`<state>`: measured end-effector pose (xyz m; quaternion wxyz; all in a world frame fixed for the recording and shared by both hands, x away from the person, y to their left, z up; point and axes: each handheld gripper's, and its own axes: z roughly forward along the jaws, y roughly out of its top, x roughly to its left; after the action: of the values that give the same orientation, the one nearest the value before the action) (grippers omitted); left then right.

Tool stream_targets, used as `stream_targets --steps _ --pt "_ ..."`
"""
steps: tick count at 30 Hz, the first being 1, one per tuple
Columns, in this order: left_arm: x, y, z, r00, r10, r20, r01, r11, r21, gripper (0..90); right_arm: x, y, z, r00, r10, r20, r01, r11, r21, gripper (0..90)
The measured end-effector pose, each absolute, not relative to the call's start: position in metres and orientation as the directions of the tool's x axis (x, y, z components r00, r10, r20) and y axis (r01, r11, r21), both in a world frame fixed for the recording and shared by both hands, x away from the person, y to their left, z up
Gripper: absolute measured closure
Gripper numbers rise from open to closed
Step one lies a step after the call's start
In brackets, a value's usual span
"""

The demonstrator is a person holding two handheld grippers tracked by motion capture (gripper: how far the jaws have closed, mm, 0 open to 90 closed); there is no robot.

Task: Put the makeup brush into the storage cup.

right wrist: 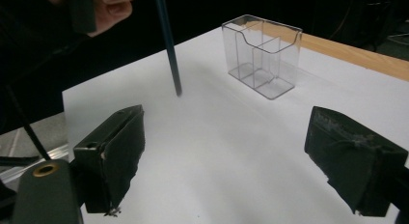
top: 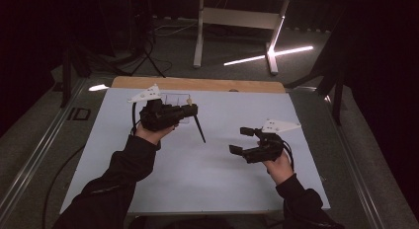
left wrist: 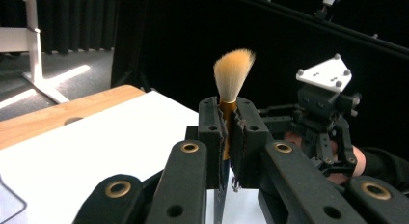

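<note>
Legible text: 1 item, doubtful. Pale blocky marking on the dark floor strip (top: pixel 79 114) left of the table in the high view, possibly reading "ID"; too dim to confirm. No label, brand, number or sign can be read in either gripper view.

open room: white mat (top: pixel 197 179) is bare between the two hands
in the way: clear plastic organizer (right wrist: pixel 261 55), brush handle (right wrist: pixel 169 45) hanging just beside it

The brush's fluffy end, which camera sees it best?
The left gripper view: the brush shows its orange bristles above the shut left gripper. The high view and the right gripper view show its dark handle.
</note>
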<state>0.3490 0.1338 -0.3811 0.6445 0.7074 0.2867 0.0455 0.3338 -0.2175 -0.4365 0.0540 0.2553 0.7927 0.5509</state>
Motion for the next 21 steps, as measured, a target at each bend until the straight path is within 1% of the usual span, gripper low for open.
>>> stream_targets --steps 9,21 --pt "0.348 0.148 -0.372 0.797 0.547 -0.257 0.337 -0.048 0.940 84.2 0.324 -0.222 -0.444 -0.844 0.509 0.171 0.337 0.255 0.906 14.1" --pt "0.350 0.168 -0.364 0.726 0.660 -0.192 0.346 -0.109 0.932 84.2 0.318 -0.227 -0.440 -0.854 0.497 0.153 0.306 0.242 0.921 13.6"
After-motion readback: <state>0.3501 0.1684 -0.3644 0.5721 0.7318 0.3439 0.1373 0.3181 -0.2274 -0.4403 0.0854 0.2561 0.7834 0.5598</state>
